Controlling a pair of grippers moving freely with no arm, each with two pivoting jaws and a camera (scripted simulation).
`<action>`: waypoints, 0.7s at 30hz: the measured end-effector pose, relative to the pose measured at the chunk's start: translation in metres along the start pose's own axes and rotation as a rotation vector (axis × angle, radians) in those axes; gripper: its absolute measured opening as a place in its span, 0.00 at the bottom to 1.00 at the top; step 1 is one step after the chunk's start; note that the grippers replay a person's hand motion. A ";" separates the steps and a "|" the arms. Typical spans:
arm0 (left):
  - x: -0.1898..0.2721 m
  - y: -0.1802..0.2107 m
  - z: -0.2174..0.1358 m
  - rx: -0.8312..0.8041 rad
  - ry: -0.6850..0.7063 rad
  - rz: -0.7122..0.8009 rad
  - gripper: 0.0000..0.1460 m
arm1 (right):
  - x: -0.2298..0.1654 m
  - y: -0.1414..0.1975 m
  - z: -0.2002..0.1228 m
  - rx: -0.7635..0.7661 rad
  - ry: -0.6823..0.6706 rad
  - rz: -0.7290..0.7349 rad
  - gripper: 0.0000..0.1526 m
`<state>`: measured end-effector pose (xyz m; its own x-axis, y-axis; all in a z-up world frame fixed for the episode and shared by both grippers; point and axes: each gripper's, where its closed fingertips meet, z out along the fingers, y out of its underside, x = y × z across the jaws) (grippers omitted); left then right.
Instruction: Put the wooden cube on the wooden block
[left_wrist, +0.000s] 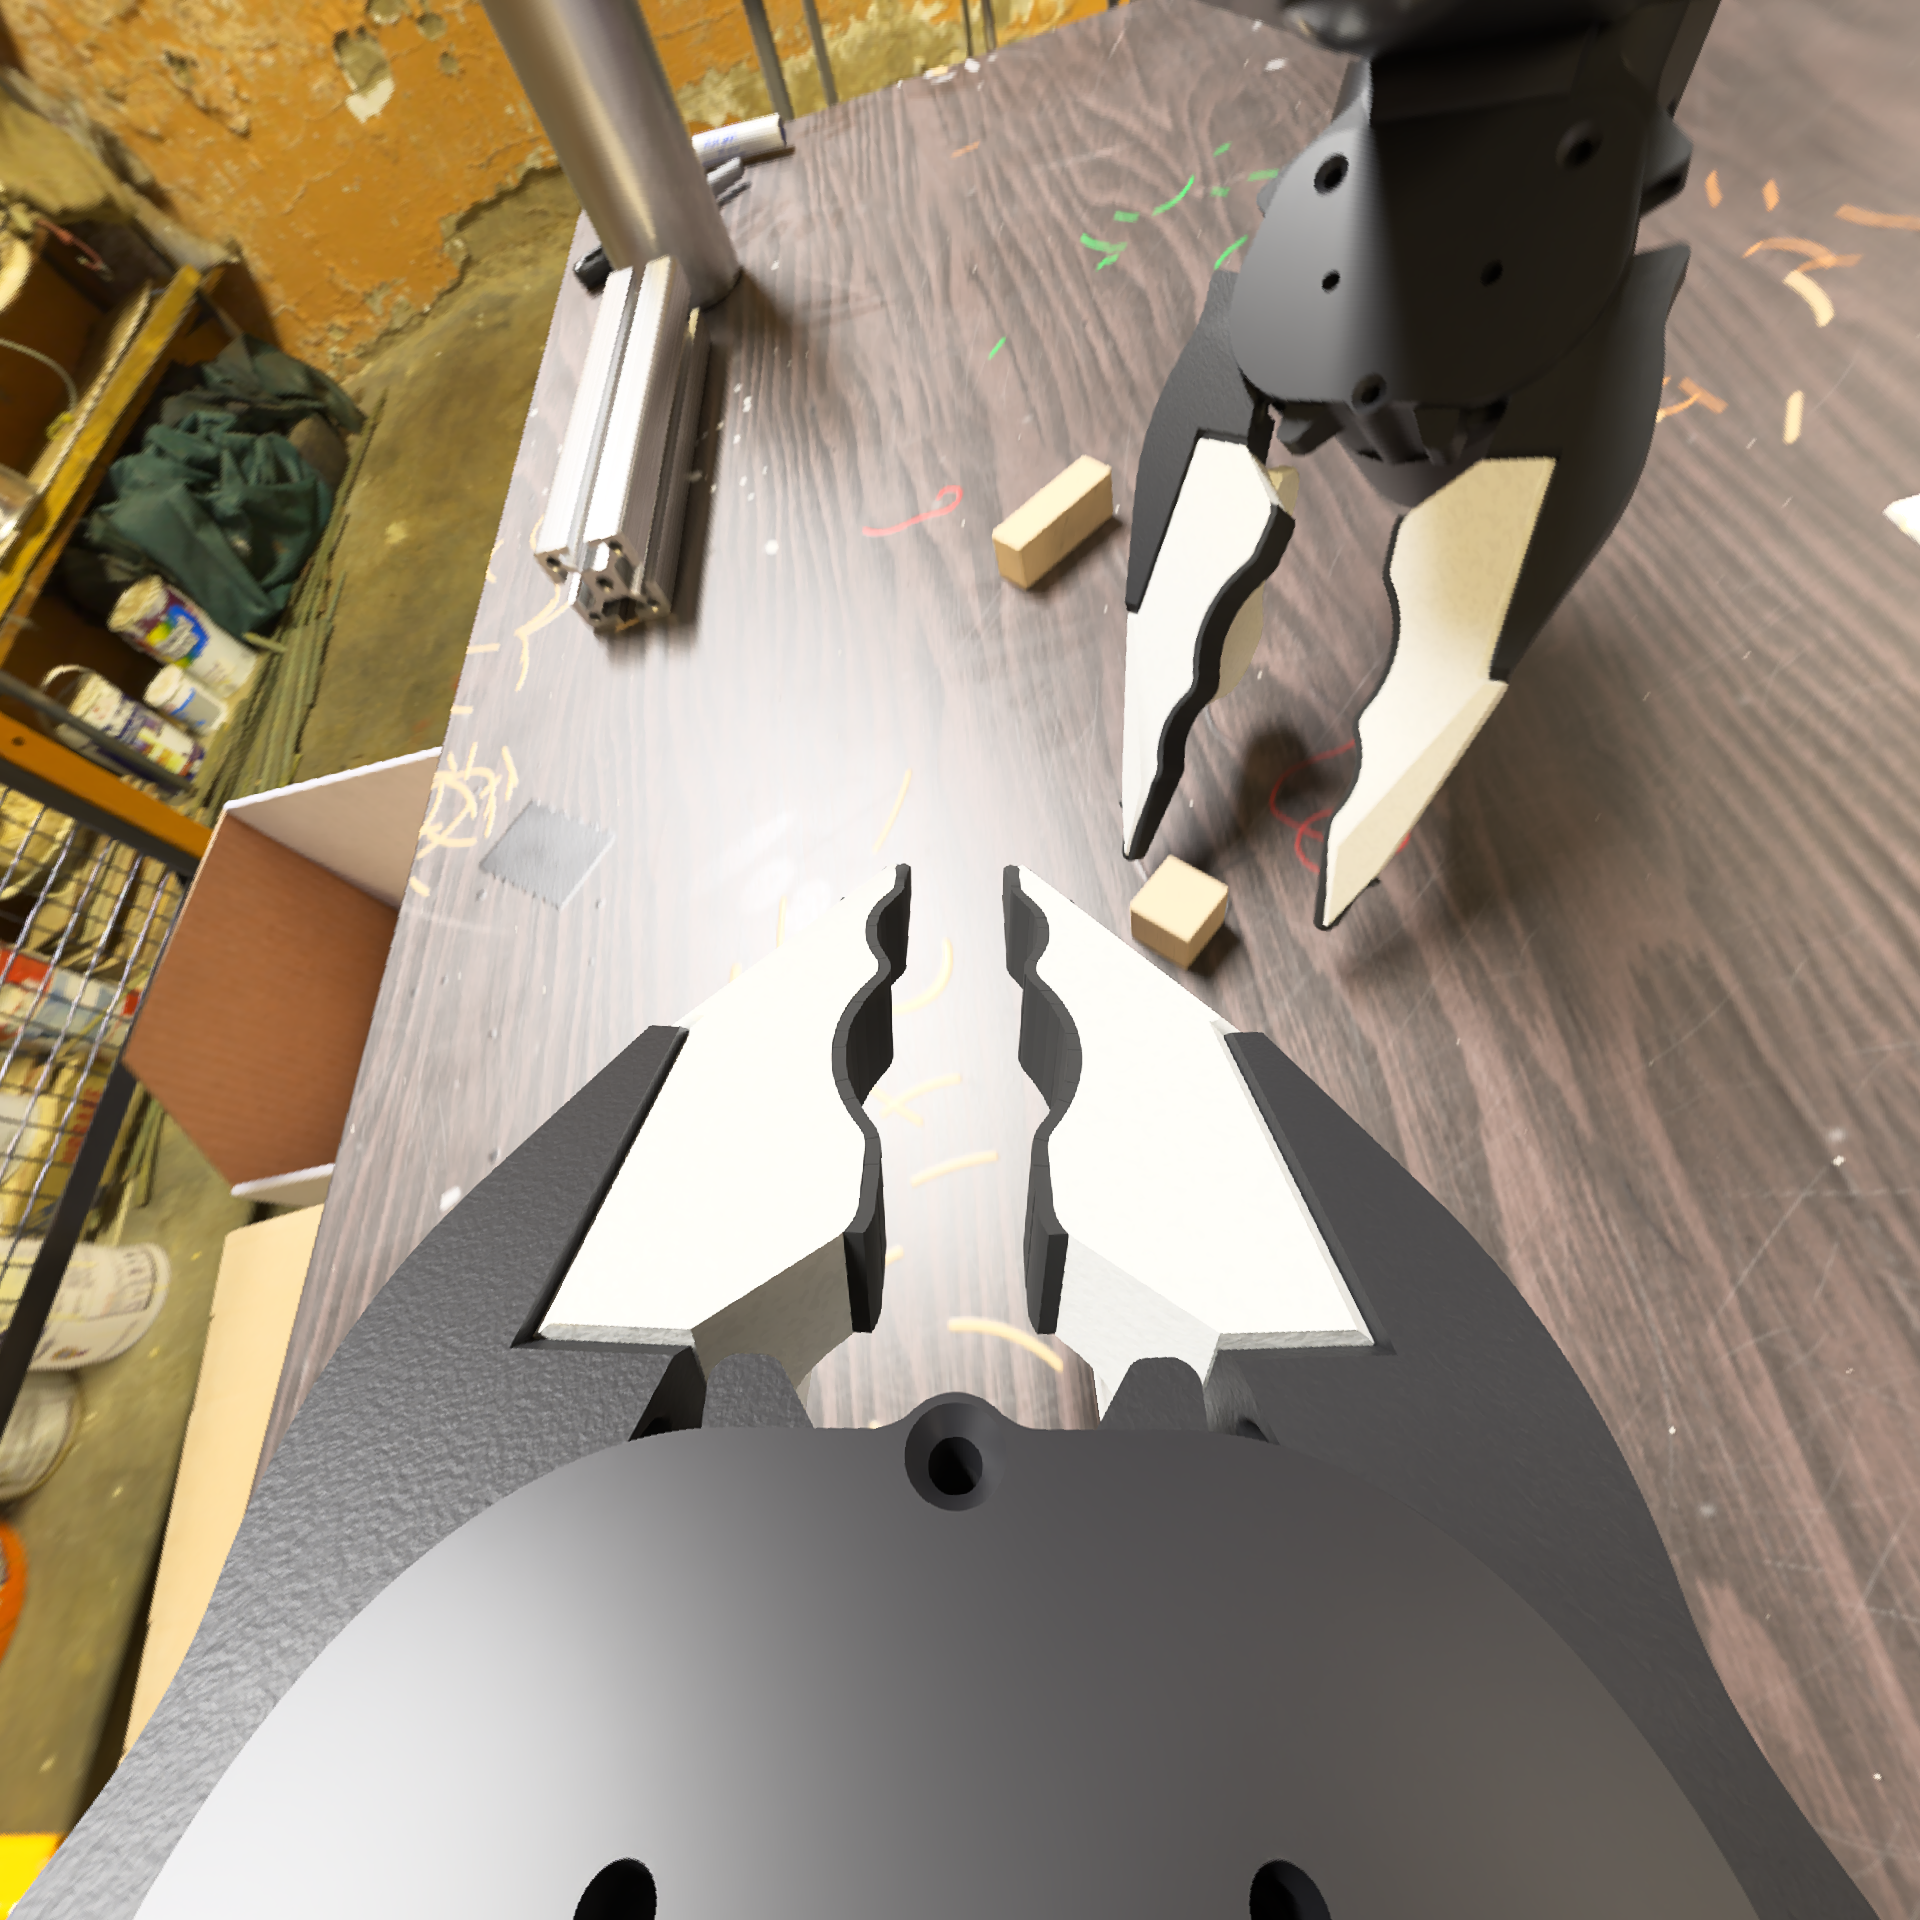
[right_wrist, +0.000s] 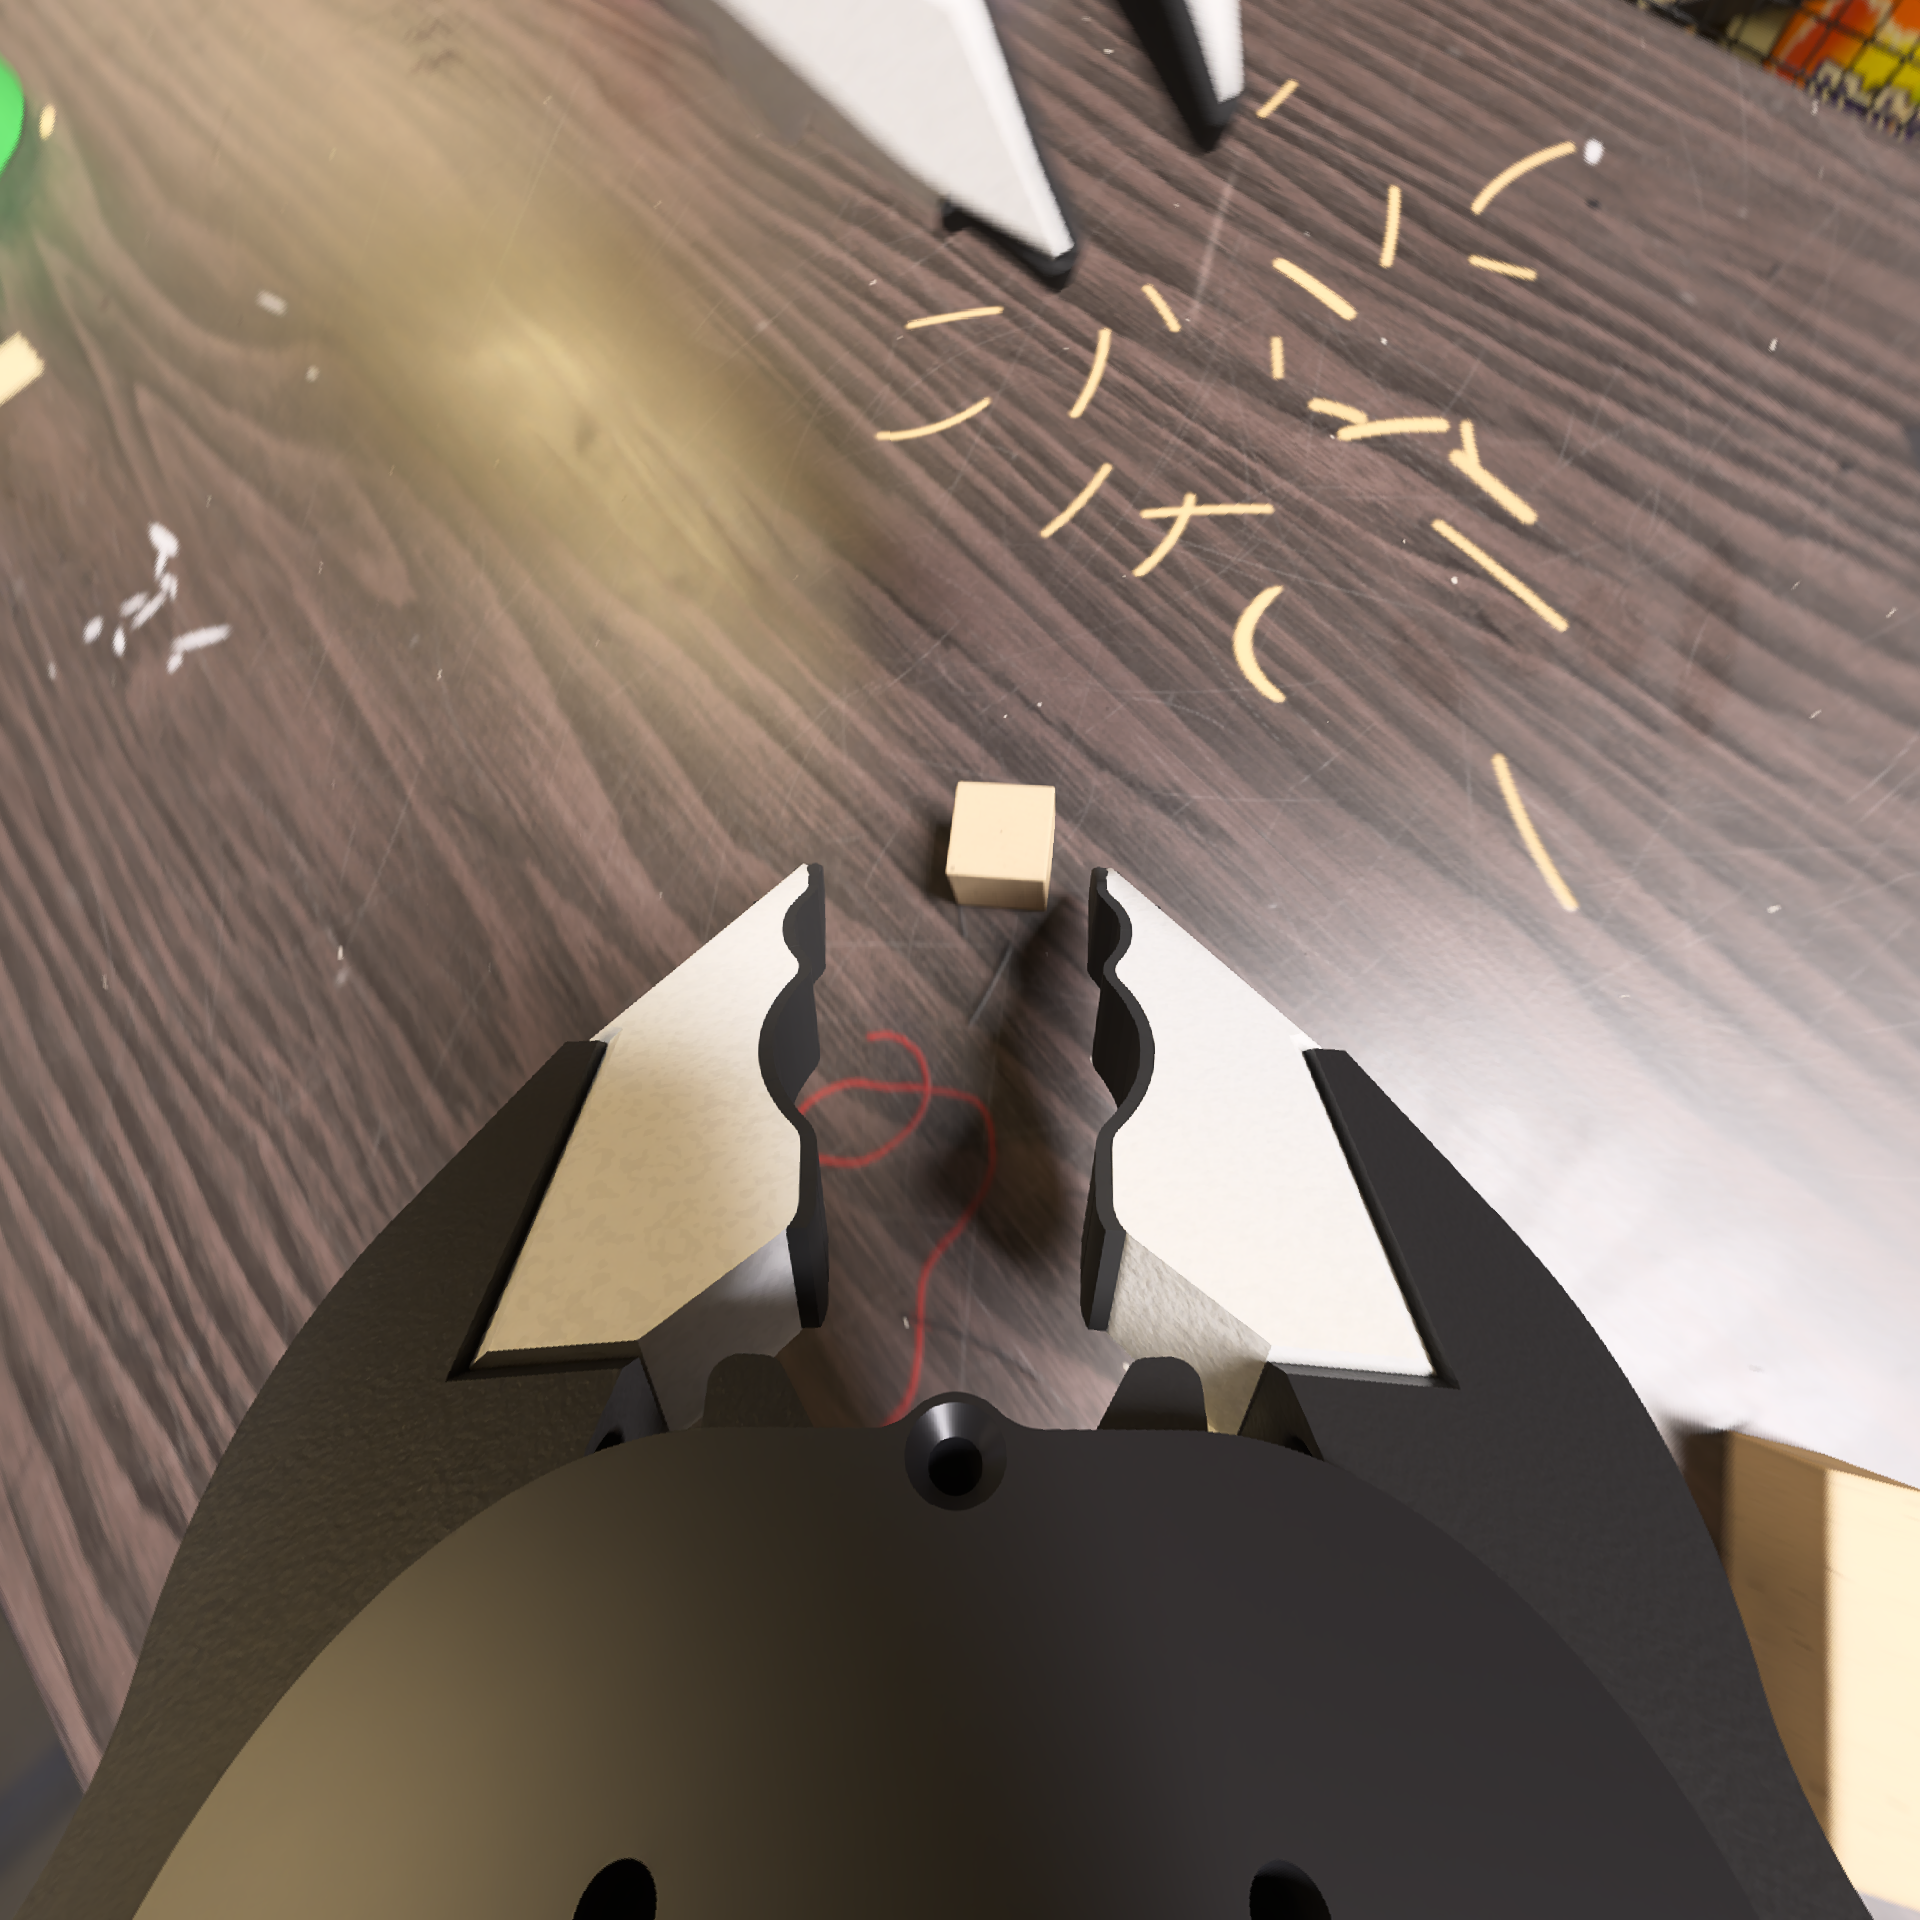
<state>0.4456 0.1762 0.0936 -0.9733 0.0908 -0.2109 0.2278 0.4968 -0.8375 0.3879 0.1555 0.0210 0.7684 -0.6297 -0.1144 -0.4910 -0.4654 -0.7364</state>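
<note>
Nearing the wooden cube (right_wrist: 1000, 844), nothing grasped yet.
Right gripper (right_wrist: 956, 883) spread; left gripper (left_wrist: 956, 883) narrowly apart; wooden block (left_wrist: 1051, 522) seemingly bare.

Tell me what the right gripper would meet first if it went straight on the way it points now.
Most likely the wooden cube: it sits just ahead of the open right gripper, roughly centred between the tips, though depth is unclear.

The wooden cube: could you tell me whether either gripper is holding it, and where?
Nothing is held. The wooden cube sits on the table beyond the open right gripper; the left gripper is empty.
</note>
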 end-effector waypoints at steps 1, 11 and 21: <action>0.001 0.007 -0.001 -0.007 -0.015 0.004 0.12 | 0.001 -0.001 0.005 0.005 0.005 0.037 0.33; 0.015 0.018 0.016 -0.043 0.039 0.066 0.13 | 0.013 0.003 -0.003 0.011 0.104 0.060 0.13; 0.033 -0.020 0.076 -0.010 0.044 0.300 0.14 | 0.083 0.060 -0.108 0.128 0.328 0.392 0.13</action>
<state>0.4107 0.1040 0.0652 -0.8629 0.2719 -0.4259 0.5052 0.4507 -0.7360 0.3776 0.0076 0.0394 0.3579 -0.9126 -0.1979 -0.6461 -0.0890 -0.7580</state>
